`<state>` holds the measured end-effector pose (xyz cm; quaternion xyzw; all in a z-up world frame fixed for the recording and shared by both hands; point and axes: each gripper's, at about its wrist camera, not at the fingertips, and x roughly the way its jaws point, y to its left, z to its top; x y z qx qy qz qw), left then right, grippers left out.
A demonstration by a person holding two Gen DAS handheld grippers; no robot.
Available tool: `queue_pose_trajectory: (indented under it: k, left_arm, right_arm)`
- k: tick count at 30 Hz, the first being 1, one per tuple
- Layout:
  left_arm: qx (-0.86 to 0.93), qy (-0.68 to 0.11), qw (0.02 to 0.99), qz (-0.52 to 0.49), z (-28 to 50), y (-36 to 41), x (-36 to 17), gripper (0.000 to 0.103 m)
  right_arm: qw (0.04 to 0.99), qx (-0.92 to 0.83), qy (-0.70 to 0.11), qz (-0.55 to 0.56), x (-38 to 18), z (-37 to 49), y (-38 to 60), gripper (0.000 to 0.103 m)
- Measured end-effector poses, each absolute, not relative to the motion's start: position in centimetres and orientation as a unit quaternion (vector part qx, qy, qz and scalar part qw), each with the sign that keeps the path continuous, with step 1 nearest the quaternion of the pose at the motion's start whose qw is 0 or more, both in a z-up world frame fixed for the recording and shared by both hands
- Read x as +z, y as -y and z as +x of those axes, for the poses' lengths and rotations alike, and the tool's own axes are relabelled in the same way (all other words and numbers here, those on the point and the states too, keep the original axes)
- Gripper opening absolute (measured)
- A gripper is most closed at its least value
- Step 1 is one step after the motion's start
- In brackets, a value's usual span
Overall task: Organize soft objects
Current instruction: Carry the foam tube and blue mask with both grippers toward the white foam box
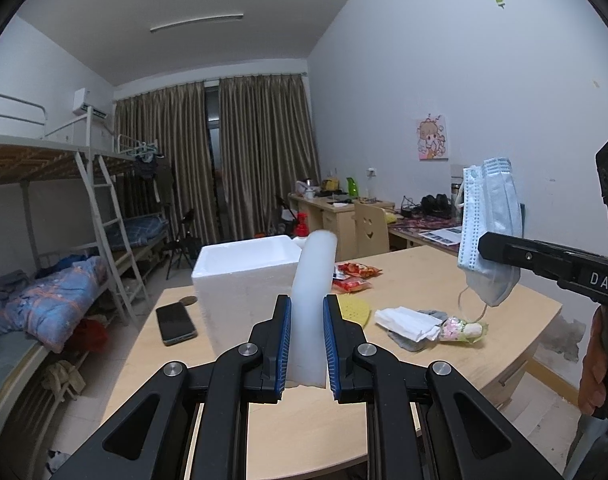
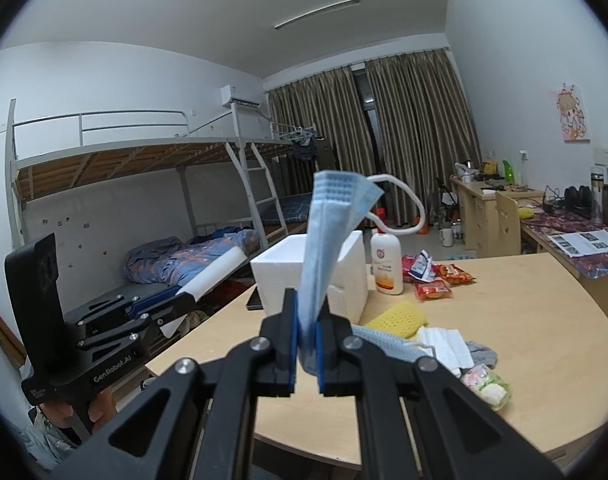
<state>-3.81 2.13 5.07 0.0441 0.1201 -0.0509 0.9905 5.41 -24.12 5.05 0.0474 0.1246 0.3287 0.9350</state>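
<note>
My left gripper (image 1: 307, 308) is shut on a white, soft, curved strip (image 1: 314, 268) that stands up in front of the white foam box (image 1: 240, 276). To the right, my right gripper (image 1: 484, 246) is shut on a folded blue face mask (image 1: 490, 224), which hangs above the table. In the right wrist view the blue mask (image 2: 324, 248) rises from my right gripper (image 2: 307, 308), its white ear loop curling off to the right. The left gripper (image 2: 184, 298) shows at the left with the white strip (image 2: 216, 272), a hand under it.
On the wooden table (image 1: 444, 280) lie a phone (image 1: 175, 322), snack packets (image 1: 354, 276), a yellow perforated pad (image 1: 354, 308), white masks (image 1: 408, 322), a grey sock (image 1: 404, 340) and a wrapped sweet (image 1: 462, 328). A lotion bottle (image 2: 386, 266) stands beside the foam box (image 2: 344, 268). Bunk beds stand at left.
</note>
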Motion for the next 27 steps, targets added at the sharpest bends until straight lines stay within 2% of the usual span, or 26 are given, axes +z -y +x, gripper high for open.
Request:
queue_pose_trajectory:
  k: [27]
  left_arm:
    - [-0.006, -0.132, 0.991, 0.015, 0.6, -6.6, 6.5, 0.017]
  right_arm:
    - [0.907, 0.392, -0.148, 0.036, 5.6, 11.5, 18.5, 0.010]
